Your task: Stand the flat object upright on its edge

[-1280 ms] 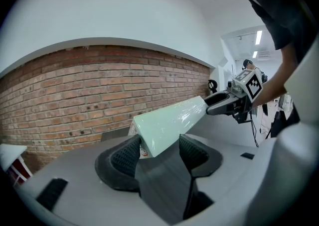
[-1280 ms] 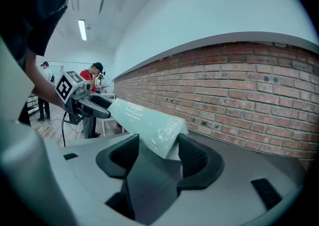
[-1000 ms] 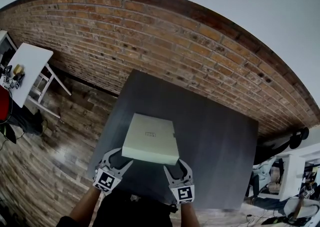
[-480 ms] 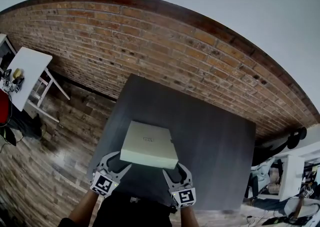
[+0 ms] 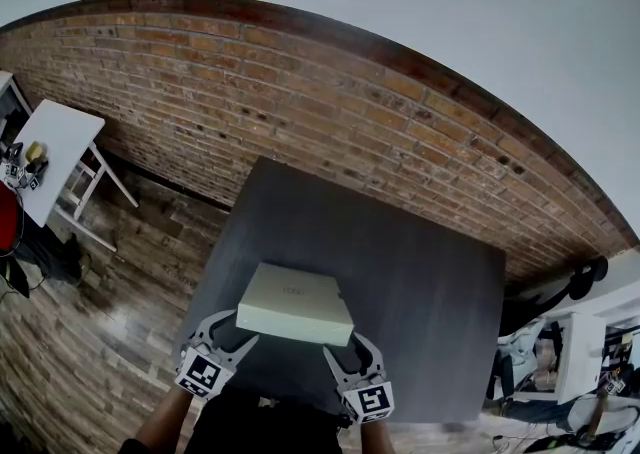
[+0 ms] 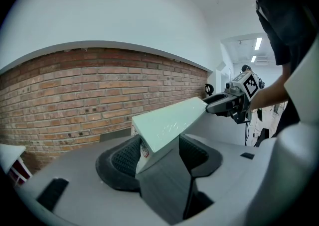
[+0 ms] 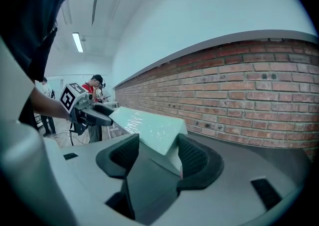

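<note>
Seen from your head, the pale flat box (image 5: 296, 304) sits tilted over the dark table (image 5: 420, 272), and its near corners hide your jaw tips. In its own view, your left gripper (image 5: 232, 332) clamps one corner. Your right gripper (image 5: 343, 350) likewise pinches the other.

I am reading nothing legible: the faint print (image 5: 296, 292) on the box (image 5: 285, 314) is blurring, its corner sticker (image 6: 144, 149) is too small, and the cubes on the left gripper (image 5: 232, 328) and right gripper (image 5: 347, 345) are showing only square patterns.
</note>
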Demonstrator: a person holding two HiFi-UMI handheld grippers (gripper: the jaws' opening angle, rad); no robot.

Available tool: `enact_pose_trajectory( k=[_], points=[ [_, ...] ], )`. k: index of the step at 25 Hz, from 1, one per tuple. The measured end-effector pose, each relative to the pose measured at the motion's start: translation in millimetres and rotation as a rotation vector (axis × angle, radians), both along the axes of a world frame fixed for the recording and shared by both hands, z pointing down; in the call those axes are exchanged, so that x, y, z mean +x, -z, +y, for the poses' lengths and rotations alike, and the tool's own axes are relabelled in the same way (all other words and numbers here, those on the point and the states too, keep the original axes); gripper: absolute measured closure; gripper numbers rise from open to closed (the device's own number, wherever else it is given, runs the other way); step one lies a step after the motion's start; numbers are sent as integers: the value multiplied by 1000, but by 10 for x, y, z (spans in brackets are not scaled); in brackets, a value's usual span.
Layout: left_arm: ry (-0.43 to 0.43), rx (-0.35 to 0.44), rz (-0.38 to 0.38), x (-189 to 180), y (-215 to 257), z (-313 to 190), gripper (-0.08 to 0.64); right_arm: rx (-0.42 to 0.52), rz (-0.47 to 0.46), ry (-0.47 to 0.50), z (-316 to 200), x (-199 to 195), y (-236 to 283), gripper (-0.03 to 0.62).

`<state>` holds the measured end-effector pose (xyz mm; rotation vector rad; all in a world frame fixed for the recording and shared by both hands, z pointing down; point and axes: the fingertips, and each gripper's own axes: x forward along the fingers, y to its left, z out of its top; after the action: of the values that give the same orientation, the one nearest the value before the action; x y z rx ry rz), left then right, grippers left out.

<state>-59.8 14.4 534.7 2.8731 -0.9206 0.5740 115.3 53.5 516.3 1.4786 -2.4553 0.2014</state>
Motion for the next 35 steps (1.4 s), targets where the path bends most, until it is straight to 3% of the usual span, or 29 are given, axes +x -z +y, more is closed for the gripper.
enact_pose_trajectory(
  k=[6,17,35],
  points=[
    [-1,-3,4,-37,81,18,308,-4,-37,2,38,-29,134,342],
    [-16,17,12,-49,193,13,314,9,15,29,41,-34,213,342],
    [-37,22,-7,2,243,-10,321,15,12,6,26,35,291,342]
  ],
)
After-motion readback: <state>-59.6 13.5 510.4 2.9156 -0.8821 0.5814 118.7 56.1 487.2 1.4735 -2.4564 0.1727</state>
